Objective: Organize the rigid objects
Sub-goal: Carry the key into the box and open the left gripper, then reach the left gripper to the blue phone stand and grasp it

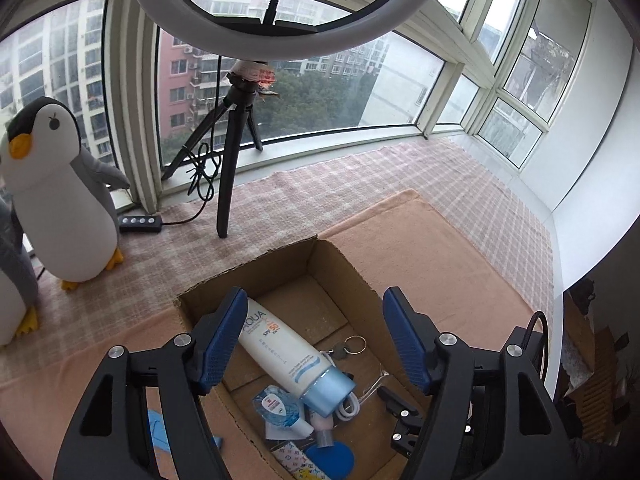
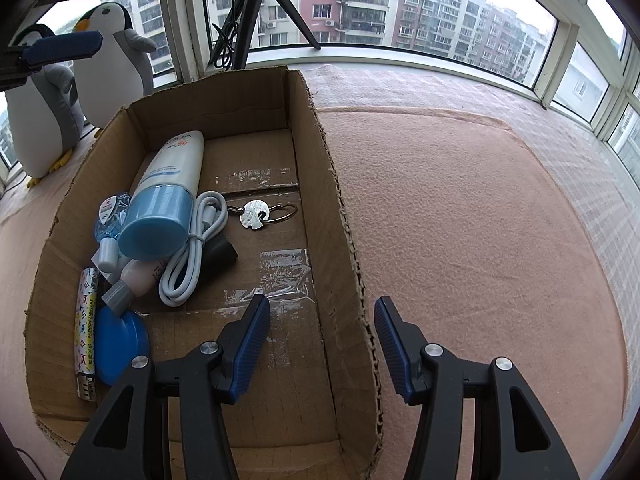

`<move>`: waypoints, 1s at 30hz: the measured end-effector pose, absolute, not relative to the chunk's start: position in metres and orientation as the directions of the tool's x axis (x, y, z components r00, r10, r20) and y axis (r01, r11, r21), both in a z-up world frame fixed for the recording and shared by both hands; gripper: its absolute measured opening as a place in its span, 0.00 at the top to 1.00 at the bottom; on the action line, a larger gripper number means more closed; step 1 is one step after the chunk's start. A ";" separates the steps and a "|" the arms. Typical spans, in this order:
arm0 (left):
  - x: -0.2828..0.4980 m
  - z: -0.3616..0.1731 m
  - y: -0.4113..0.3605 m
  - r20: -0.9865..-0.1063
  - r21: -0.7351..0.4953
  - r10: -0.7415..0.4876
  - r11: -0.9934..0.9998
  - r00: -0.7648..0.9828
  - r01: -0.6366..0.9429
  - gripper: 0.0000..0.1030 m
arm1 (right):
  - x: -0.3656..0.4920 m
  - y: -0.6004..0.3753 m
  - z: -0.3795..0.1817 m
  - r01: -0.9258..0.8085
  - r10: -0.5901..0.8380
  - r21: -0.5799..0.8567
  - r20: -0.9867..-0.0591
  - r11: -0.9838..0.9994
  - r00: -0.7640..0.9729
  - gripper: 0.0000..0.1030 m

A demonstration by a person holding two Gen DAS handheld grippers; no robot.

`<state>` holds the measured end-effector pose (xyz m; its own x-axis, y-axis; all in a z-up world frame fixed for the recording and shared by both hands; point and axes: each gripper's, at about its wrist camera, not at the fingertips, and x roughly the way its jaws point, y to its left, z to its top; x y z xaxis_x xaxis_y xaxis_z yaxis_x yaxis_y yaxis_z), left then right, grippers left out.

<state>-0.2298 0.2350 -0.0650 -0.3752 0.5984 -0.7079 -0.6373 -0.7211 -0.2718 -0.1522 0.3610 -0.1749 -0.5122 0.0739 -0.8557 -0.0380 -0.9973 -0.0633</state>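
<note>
An open cardboard box [image 2: 340,184] [image 1: 352,276] lies on a peach mat. Inside lie a white sunscreen tube with a blue cap [image 2: 168,192] [image 1: 288,352], a coiled white cable [image 2: 196,248], a key on a ring [image 2: 256,214] [image 1: 348,348], a small pink bottle [image 2: 138,276], a patterned lighter [image 2: 86,328], a blue round lid [image 2: 120,344] and a clear blue bottle [image 2: 110,220]. My left gripper [image 1: 316,340] hangs open above the box, holding nothing. My right gripper [image 2: 322,348] is open over the box's right wall, empty.
Two plush penguins [image 1: 64,200] [image 2: 112,56] stand at the left by the window. A ring light on a tripod [image 1: 232,152] with its cable and remote stands behind the box. The peach mat [image 2: 480,220] stretches right of the box. A black clamp [image 1: 400,420] sits at the box's near corner.
</note>
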 end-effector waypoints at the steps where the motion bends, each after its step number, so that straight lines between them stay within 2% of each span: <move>1: -0.232 -0.066 0.228 -0.713 -0.274 0.590 -0.731 -0.378 -0.625 0.32 | -0.152 0.361 -0.175 -0.038 0.074 -0.063 -0.856 -0.997 -0.512 0.51; 9: -0.248 -0.090 0.160 -0.793 -0.257 0.464 -0.842 -0.395 -0.474 0.32 | -0.152 0.361 -0.175 -0.037 0.074 -0.064 -0.855 -0.997 -0.513 0.51; 17: -0.244 -0.136 0.126 -0.845 -0.264 0.400 -0.889 -0.355 -0.375 0.32 | -0.151 0.360 -0.175 -0.035 0.082 -0.074 -0.855 -0.997 -0.512 0.51; 24: -0.249 -0.166 0.133 -0.907 -0.115 0.226 -0.945 -0.355 -0.307 0.32 | -0.151 0.360 -0.175 -0.036 0.083 -0.076 -0.855 -0.997 -0.512 0.51; 30: -0.253 -0.182 0.143 -0.930 -0.064 0.171 -0.946 -0.326 -0.317 0.32 | -0.150 0.360 -0.176 -0.037 0.084 -0.075 -0.855 -0.996 -0.513 0.50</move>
